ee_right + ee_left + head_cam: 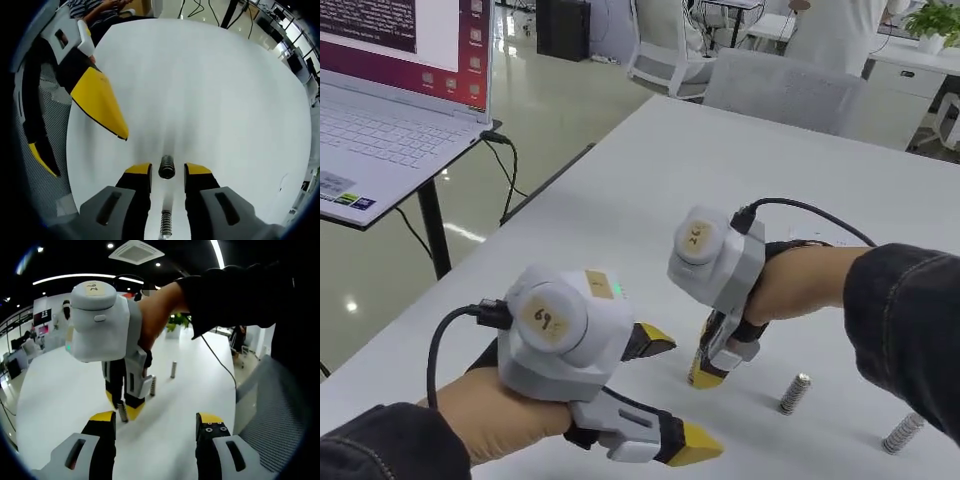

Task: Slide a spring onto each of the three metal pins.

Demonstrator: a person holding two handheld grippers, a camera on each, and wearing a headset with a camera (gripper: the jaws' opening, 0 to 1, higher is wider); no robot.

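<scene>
My right gripper point(705, 377) points straight down at the white table point(650, 190). Its yellow tips stand close on either side of the top of an upright spring point(166, 166). From the left gripper view that spring point(121, 411) stands on the table under the right gripper point(121, 404). Two more upright springs point(795, 393) point(903, 432) stand to its right, seen farther back as the nearer one point(153, 386) and the farther one point(173, 369). The left gripper point(675, 390) hovers open just left of the right one, holding nothing, and one of its yellow fingers point(99, 100) shows beside the spring.
An open laptop point(380, 110) sits on a separate stand at the upper left, with a cable point(505, 165) hanging from it. Grey chairs point(785, 85) stand beyond the table's far edge. The table's left edge point(550, 180) runs diagonally past the left gripper.
</scene>
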